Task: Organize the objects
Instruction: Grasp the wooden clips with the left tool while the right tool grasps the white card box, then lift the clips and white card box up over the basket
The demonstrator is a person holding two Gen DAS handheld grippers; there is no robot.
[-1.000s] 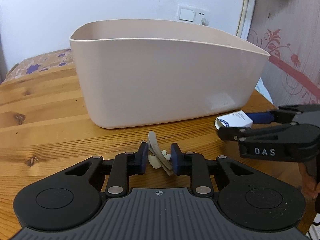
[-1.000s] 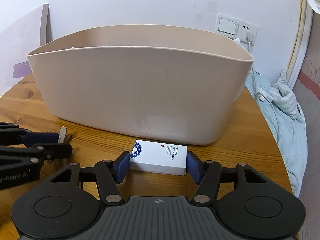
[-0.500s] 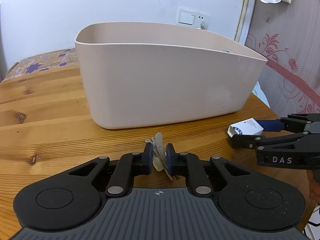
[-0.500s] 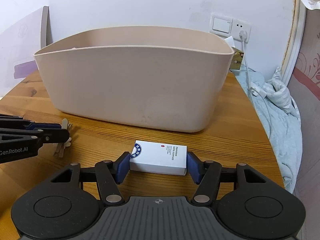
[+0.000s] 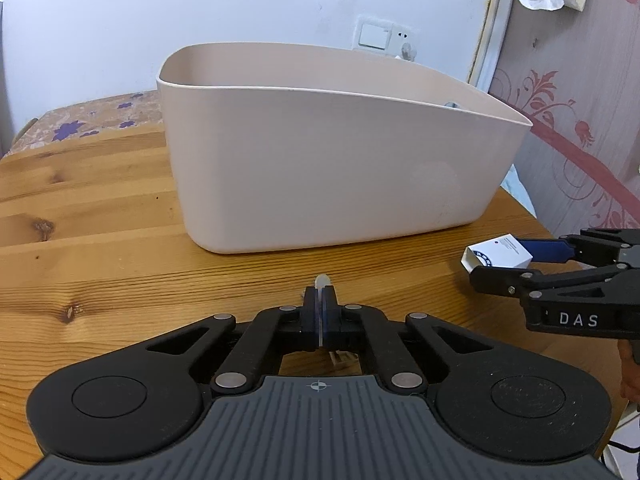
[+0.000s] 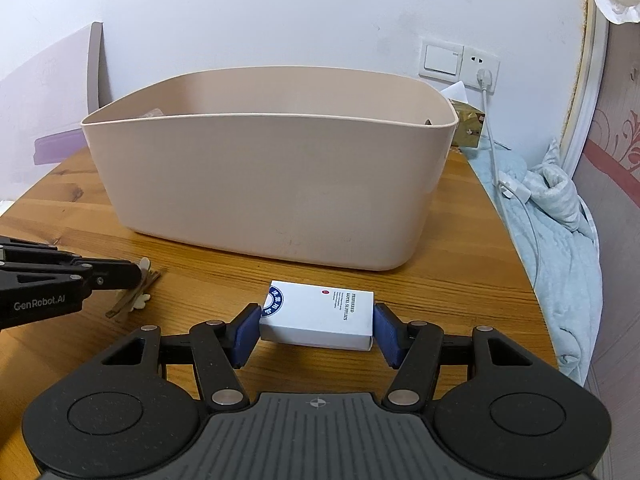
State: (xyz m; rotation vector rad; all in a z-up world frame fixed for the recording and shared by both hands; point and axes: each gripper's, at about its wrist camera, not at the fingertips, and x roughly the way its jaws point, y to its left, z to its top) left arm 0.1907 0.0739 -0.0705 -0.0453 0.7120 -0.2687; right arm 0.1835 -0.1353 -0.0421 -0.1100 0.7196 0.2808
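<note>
Lifting both loads over the tub [image 6: 264, 184] rim demanded steadiness: left gripper [image 5: 320, 300] jaws had just clenched on hair clips [image 6: 136, 300], right gripper [image 6: 316, 320] jaws grasped the white box [image 6: 320, 316].

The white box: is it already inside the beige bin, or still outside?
Outside. The white box sits between the right hand-held gripper's pads, in front of the beige bin.

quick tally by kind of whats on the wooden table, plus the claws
beige bin: 1
white box, held in the right claw: 1
small hair-clip bundle, pinched in the shut left claw: 1
claws: 2
total: 5
</note>
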